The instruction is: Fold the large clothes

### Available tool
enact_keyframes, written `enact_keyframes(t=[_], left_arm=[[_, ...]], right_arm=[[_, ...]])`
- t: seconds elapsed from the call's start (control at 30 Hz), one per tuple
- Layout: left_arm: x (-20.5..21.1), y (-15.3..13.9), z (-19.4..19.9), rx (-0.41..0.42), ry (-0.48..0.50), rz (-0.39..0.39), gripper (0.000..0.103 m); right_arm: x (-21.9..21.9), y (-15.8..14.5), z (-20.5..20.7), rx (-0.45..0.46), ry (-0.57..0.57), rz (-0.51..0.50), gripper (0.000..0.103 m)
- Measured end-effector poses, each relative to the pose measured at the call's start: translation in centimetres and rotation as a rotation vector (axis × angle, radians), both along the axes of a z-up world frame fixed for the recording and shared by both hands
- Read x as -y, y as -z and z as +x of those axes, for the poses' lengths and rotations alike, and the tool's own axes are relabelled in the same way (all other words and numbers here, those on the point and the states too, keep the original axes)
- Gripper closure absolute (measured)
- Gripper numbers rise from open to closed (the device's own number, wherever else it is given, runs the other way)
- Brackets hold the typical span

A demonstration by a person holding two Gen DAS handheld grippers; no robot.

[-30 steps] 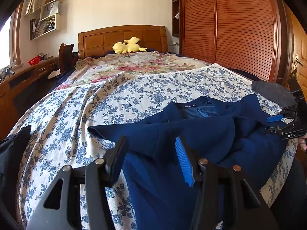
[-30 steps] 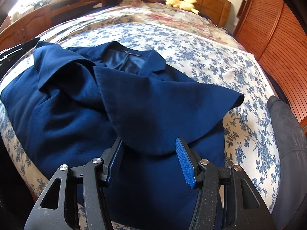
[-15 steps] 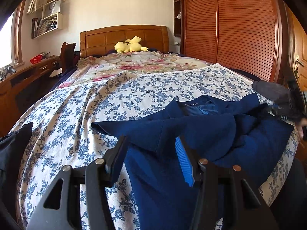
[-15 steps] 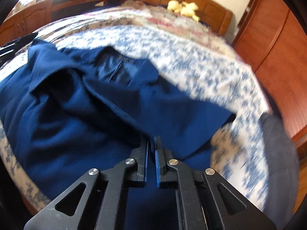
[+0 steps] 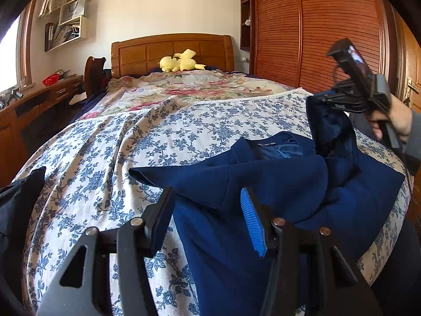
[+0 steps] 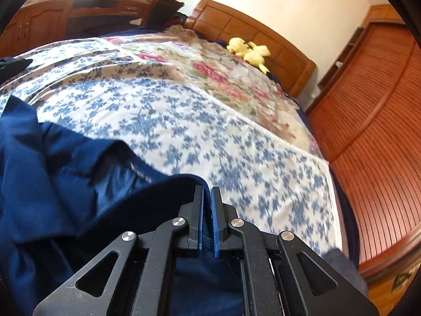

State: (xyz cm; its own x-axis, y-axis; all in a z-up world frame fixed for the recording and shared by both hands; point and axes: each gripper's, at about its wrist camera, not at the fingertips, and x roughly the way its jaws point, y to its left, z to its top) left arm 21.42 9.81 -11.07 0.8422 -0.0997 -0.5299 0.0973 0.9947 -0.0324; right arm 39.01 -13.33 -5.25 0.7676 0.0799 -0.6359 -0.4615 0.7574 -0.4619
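Note:
A navy blue jacket (image 5: pixel 276 184) lies on the floral bedsheet (image 5: pixel 118 152) at the near end of the bed. My left gripper (image 5: pixel 208 205) is open, its jaws on either side of a sleeve edge, low over the jacket's left side. My right gripper (image 6: pixel 207 197) is shut on a fold of the jacket (image 6: pixel 79 184) and holds it lifted above the bed. In the left wrist view the right gripper (image 5: pixel 326 100) shows at the right with blue cloth hanging from it.
A yellow plush toy (image 5: pixel 180 63) lies by the wooden headboard (image 5: pixel 171 50). A wooden wardrobe (image 5: pixel 315 31) stands along the right. A desk (image 5: pixel 34 100) and chair stand at the left. Dark clothing (image 5: pixel 15 200) lies at the bed's left edge.
My right gripper closed on the jacket's sleeve edge and lifted it up off the bed. My left gripper stayed open and barely moved.

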Motion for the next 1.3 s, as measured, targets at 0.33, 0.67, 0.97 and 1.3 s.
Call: enact_keyframes(t=[0.33,0.67,0.97,1.3], left_arm=[[-0.6,-0.1,0.3,0.007,-0.009,-0.006,0.052],[-1.1,-0.1,0.3,0.010,-0.021,-0.009,0.052],[-2.2,0.0,0.3,0.008,-0.053,-0.017,0.052],[-3.3,0.2,0.3,0.004,-0.079,-0.026,0.052]], right_arm=[[-4.1,-0.2,1.9,0.015,-0.015,0.025,0.074],[-4.8,0.6,-3.0,-0.106,-0.119,0.111,0.055],[-7.8,3.4,-10.0,-0.261,-0.284,0.187,0.054],[-11.6,6.3,-13.0,-0.367,-0.392,0.176,0.054]])
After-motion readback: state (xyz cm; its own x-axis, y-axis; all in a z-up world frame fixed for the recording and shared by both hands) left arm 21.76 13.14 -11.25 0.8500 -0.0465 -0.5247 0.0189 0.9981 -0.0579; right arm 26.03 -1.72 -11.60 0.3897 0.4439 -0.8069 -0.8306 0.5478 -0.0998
